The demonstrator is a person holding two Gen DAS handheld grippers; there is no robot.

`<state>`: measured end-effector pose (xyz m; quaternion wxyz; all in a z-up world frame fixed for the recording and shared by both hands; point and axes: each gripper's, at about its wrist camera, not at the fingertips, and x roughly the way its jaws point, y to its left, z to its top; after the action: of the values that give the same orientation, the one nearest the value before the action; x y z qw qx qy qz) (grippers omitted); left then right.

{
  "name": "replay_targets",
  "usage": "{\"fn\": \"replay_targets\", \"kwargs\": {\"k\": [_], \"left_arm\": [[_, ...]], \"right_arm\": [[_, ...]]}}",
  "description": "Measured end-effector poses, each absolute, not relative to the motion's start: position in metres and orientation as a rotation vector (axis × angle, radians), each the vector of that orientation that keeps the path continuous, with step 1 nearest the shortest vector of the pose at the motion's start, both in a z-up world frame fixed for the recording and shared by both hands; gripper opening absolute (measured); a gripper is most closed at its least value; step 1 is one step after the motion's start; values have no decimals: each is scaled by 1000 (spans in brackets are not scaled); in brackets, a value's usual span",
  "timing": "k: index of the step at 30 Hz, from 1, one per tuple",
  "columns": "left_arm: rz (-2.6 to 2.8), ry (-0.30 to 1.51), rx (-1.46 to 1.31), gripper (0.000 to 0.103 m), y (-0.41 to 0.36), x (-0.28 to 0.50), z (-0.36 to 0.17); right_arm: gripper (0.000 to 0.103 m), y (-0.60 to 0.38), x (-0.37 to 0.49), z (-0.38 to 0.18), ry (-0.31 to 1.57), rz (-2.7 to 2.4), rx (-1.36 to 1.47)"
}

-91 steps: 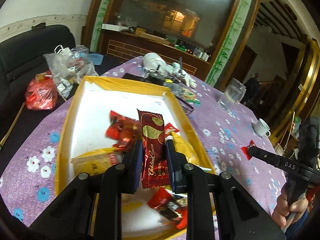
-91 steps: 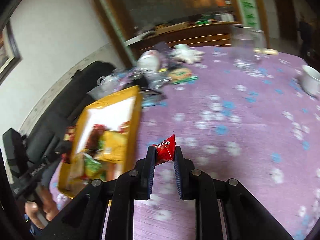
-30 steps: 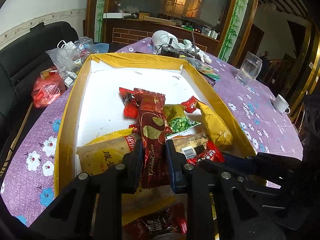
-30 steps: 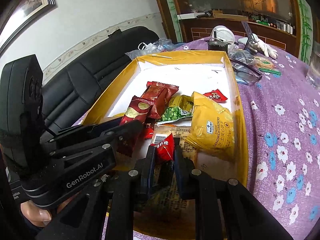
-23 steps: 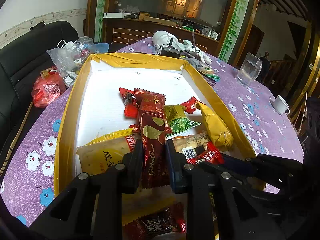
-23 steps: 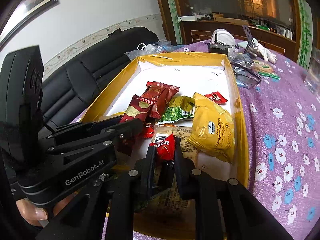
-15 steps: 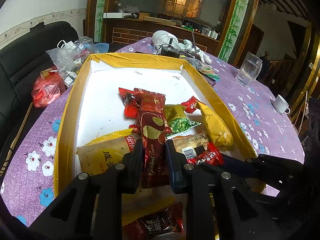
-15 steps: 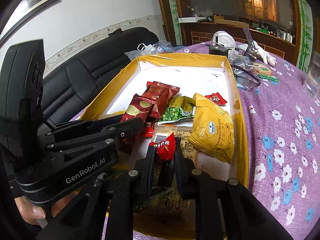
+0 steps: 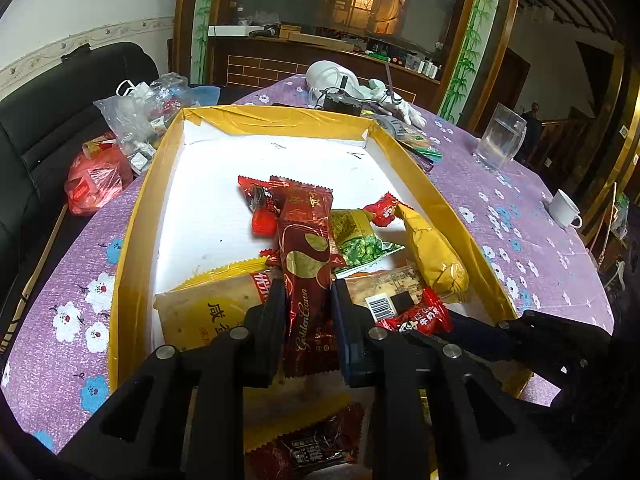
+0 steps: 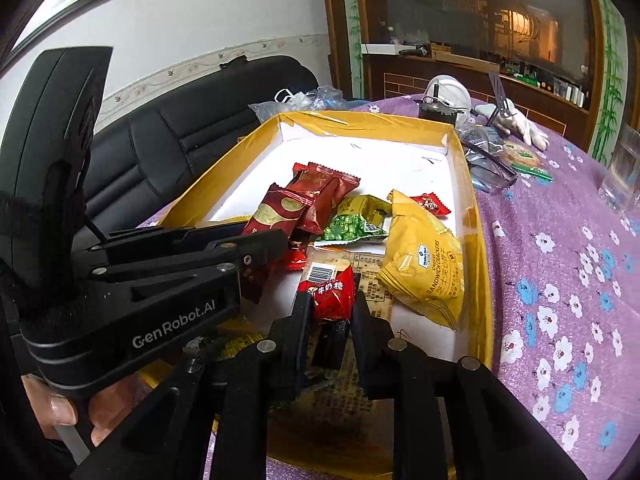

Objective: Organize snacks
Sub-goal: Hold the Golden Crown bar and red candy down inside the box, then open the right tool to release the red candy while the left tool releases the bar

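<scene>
A yellow box (image 9: 132,240) with a white floor holds several snack packets. My left gripper (image 9: 308,300) is shut on a long dark red Golden Crown bar (image 9: 306,248), held above the near end of the box. Just to its right, my right gripper (image 10: 330,308) has a small red candy packet (image 10: 332,288) between its fingers; its jaws are opening, and the pads still touch the packet. That packet (image 9: 416,316) hangs low over a barcoded flat pack. Below lie a yellow cracker bag (image 10: 424,264) and a green pea packet (image 9: 360,240).
The box stands on a purple flowered tablecloth (image 9: 520,248). A glass (image 9: 500,140) and a white cup (image 9: 564,208) stand to the right. Plastic bags (image 9: 136,116) and a red bag (image 9: 96,180) lie left, on a black sofa. Safety glasses (image 10: 488,168) lie beyond the box's right wall.
Since three seconds ago the right gripper has carried the red packet from over the tablecloth into the box. Over the last second the packet has tilted slightly. The left gripper has held still.
</scene>
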<state>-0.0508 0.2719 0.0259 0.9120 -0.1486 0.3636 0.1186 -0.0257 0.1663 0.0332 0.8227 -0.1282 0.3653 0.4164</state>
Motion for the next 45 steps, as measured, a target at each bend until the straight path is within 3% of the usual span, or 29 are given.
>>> {"fn": "replay_targets", "kwargs": {"k": [15, 19, 28, 35, 45], "left_arm": [[288, 759, -284, 20, 271, -50, 26], [288, 760, -284, 21, 270, -49, 26], [293, 763, -268, 26, 269, -48, 27], [296, 769, -244, 34, 265, -46, 27], [299, 768, -241, 37, 265, -47, 27]], "right_arm": [[22, 158, -28, 36, 749, 853, -283], [33, 155, -22, 35, 767, 830, -263], [41, 154, -21, 36, 772, 827, -261], [43, 153, -21, 36, 776, 830, -257], [47, 153, -21, 37, 777, 832, -261]]}}
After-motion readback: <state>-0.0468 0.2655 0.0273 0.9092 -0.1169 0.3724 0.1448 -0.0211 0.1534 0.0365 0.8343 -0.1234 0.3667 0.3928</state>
